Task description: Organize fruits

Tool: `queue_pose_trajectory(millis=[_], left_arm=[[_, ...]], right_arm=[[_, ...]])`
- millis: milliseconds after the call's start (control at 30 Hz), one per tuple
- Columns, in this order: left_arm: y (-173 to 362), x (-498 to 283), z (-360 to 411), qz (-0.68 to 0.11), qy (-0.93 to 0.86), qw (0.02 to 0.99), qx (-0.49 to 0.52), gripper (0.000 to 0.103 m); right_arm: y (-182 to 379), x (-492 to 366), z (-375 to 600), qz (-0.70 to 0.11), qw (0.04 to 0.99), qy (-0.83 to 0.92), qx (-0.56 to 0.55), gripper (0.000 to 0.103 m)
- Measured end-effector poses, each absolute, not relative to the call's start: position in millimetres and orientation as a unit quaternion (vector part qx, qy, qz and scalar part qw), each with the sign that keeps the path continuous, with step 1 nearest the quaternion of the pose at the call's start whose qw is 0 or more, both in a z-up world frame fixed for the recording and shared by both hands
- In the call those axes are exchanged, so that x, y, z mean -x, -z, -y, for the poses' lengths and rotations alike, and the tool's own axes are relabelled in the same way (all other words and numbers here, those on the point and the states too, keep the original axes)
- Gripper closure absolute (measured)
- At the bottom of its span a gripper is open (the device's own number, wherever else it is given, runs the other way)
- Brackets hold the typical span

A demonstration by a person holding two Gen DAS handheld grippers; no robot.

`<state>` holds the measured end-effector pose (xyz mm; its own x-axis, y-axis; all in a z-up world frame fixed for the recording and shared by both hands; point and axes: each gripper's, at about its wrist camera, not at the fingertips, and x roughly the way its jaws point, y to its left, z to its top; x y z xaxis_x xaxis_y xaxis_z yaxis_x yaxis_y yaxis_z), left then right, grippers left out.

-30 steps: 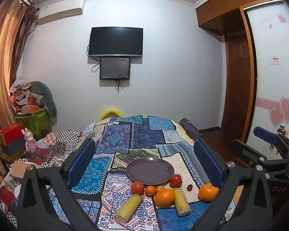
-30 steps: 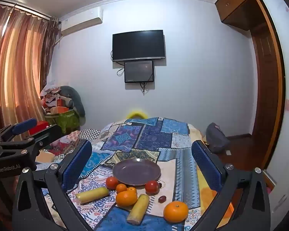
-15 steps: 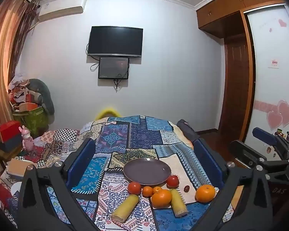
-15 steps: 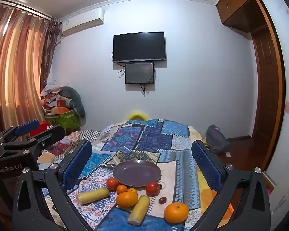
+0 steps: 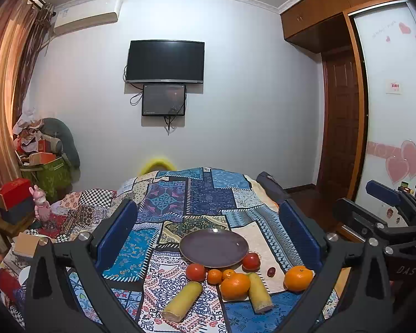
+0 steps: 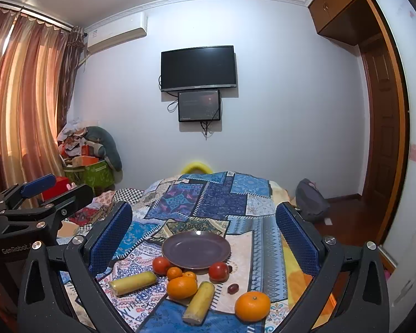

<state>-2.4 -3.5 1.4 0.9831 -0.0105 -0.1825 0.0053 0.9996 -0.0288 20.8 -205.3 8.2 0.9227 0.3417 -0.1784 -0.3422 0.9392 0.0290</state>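
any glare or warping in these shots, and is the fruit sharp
Left wrist: the fisheye bows the walls, corners go black, fruit is sharp, with a small glint on the plate. Right wrist: same warping, a glint on the plate, and warm light through the curtain.

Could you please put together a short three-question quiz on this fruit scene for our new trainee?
1. True or false: the plate already holds fruit.
2. Which lies farthest to the right in the right wrist view? A) the lone orange B) the grape C) the left yellow fruit
3. Fill in: both the left tongs and the right tongs are ____ and hold nothing.

Key
1. False: the plate is bare; the tomatoes and small oranges lie on the cloth at its near edge.
2. A
3. open
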Motion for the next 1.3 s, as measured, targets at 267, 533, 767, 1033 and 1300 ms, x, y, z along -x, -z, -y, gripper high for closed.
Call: queue_pose_trajectory(millis=[267, 533, 767, 1033, 1300], left_arm=[[-1.5, 1.4, 2.5, -0.094, 0.005, 0.995, 0.017, 0.000], [-0.5, 0.8, 1.4, -0.094, 0.005, 0.995, 0.016, 0.000], [-0.9, 0.2, 1.9, -0.093, 0.003, 0.996, 0.014, 0.000], [-0.6, -0.1, 0.7, -0.094, 0.003, 0.995, 0.016, 0.000], [-0.7, 0.3, 0.5, -0.094, 0.004, 0.995, 0.016, 0.000]], right_arm=[[-6.4, -20.2, 204.2, -0.094, 0.980, -0.178, 0.001, 0.000], [-4.6, -21.4, 204.7, -0.096, 0.979, -0.178, 0.000, 0.000], [-5.2, -21.5, 205.4, -0.096, 0.980, -0.176, -0.002, 0.000], [-5.9, -22.3, 205.0, -0.096, 0.980, -0.175, -0.002, 0.000], [-6.8, -21.4, 204.9, -0.094, 0.980, -0.176, -0.003, 0.000]])
